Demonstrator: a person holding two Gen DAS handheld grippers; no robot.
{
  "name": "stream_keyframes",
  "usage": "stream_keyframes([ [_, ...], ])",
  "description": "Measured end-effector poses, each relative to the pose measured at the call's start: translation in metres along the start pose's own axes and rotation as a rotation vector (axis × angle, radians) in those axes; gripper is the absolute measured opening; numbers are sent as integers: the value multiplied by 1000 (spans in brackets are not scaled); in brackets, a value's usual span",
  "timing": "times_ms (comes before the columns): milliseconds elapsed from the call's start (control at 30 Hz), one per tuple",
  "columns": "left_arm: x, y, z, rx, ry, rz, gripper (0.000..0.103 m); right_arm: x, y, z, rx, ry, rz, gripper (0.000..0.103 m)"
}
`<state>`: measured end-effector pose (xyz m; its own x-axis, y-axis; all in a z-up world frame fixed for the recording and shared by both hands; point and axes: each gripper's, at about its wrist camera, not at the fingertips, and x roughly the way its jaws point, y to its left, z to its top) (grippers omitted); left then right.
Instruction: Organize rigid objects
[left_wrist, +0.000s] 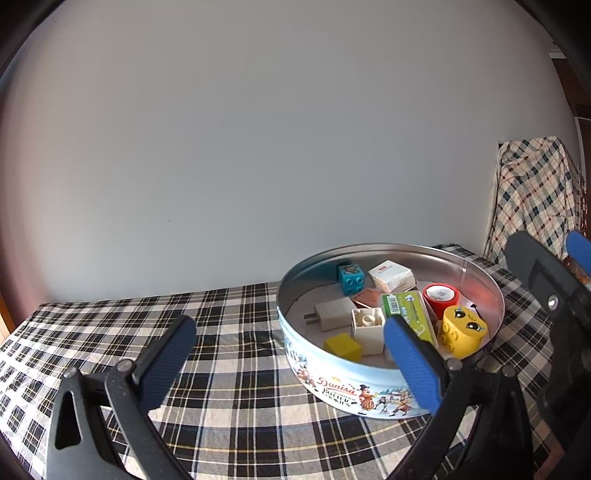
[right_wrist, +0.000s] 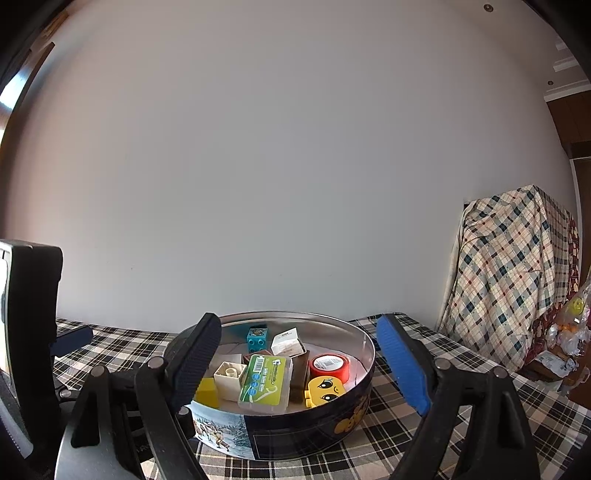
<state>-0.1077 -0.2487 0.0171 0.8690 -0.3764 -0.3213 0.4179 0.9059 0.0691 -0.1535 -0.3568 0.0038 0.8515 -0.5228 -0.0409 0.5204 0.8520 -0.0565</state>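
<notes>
- While both tools hang above the checked cloth, the left hand-held gripper (left_wrist: 290, 349) has its fingers spread wide with nothing between them, its right finger crossing in front of the near rim of the cookie tin (left_wrist: 332, 384)
- The right hand-held gripper (right_wrist: 301, 363) is likewise spread and holds nothing, one finger on either side of the tin in its view
- The round tin stands on the bench (left_wrist: 229, 369) near the far edge by the wall (left_wrist: 258, 147); bare cloth lies open to its left and in front
- Inside lie a teal block (left_wrist: 351, 279), a white box (left_wrist: 391, 275), a red roll (left_wrist: 440, 298), a green case (left_wrist: 408, 314), a white plug adapter (left_wrist: 332, 312), a cream block (left_wrist: 368, 328), a yellow cube (left_wrist: 342, 346) and a yellow face block (left_wrist: 463, 330), packed toward the near and right wall, with free floor at the back left
- Beyond the bench's right edge stands something draped in a plaid cloth (right_wrist: 513, 273)
</notes>
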Motion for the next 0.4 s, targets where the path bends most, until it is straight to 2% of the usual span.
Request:
stream_keyframes([
  [133,3,-1,-1,0,23,-27,103,-1,2,1,-7,-9,6,88],
  [400,2,-2,-1,7,24,-19,103,1,0,0,8,5,-15,88],
])
